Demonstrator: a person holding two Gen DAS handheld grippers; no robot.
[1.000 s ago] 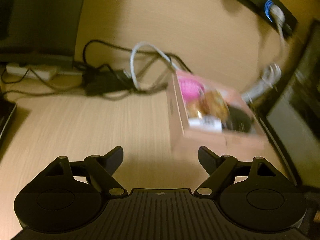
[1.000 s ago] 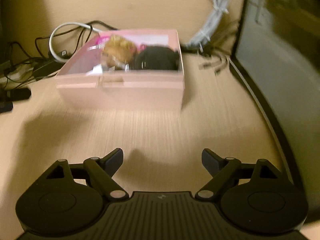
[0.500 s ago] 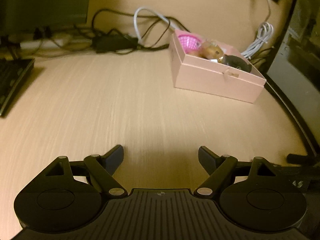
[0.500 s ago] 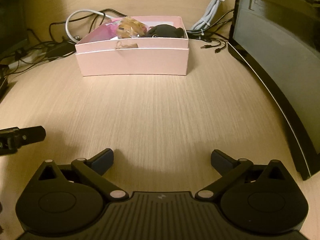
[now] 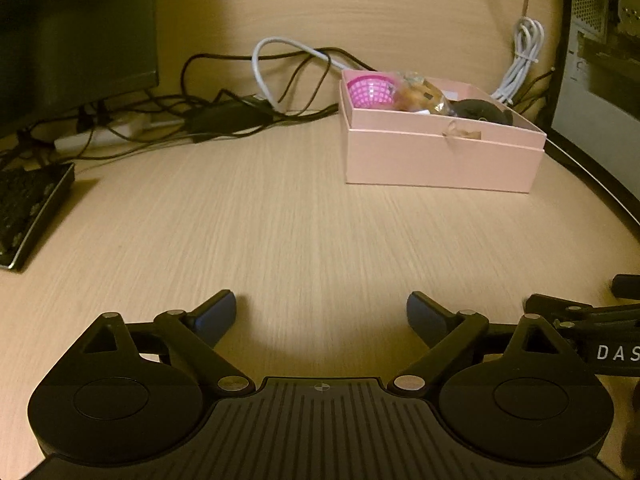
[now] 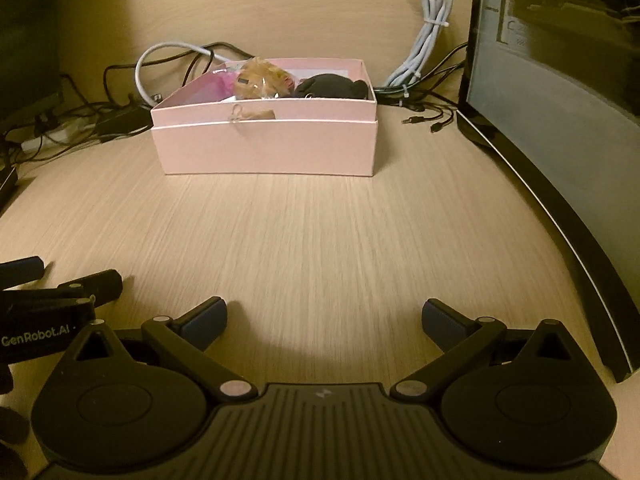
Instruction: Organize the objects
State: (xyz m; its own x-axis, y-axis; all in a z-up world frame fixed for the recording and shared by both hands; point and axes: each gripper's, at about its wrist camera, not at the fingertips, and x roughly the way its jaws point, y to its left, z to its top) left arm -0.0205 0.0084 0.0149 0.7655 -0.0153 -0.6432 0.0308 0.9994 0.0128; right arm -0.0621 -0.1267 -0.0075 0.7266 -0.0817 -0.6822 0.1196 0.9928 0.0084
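The pink box (image 6: 266, 144) sits at the far side of the worktop (image 6: 320, 240), well apart from both tongs, its long axis running across the right wrist view; from the right tongs (image 6: 324, 320) it lies ahead and slightly left, from the left tongs (image 5: 320, 314) ahead and off to the right; the right tongs look the squarer, likely nearer pair; both tongs gape, empty, low over bare wood; inside the box lie a pink basket (image 5: 372, 90), a wrapped brownish item (image 6: 262, 78) and a black object (image 6: 332, 86).
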